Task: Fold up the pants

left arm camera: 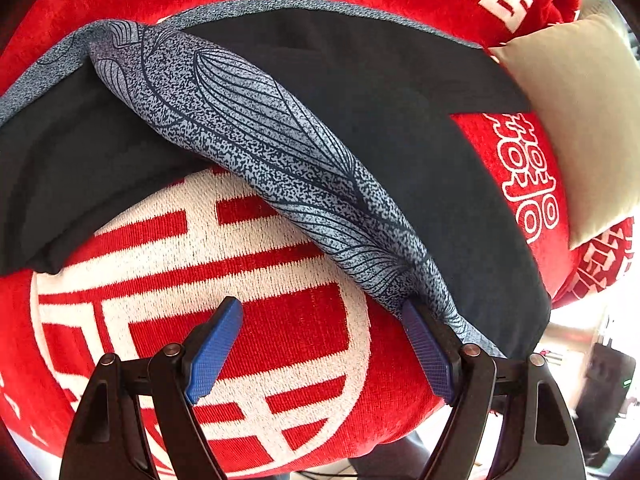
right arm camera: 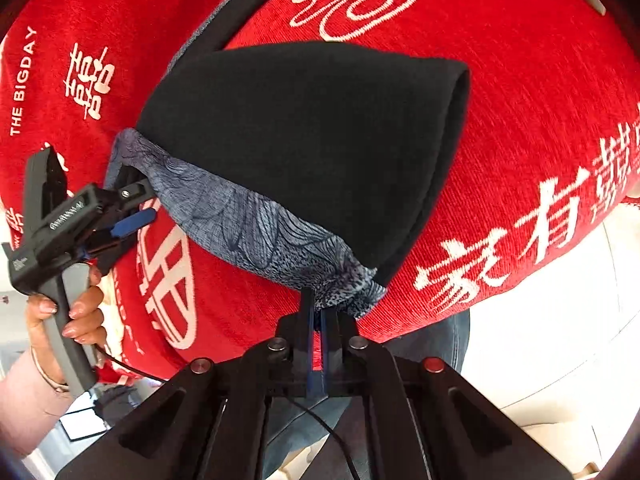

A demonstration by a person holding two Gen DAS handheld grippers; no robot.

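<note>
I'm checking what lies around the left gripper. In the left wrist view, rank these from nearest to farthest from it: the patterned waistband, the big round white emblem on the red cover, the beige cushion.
1. Patterned waistband: its end lies against the outer side of the left gripper's right-hand finger.
2. Round white emblem: on the red cover under the open jaws.
3. Beige cushion: far upper right.

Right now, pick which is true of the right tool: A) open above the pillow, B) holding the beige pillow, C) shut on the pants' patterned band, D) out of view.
C: the right tool has its blue pads pinched together on the patterned band of the pants.
</note>
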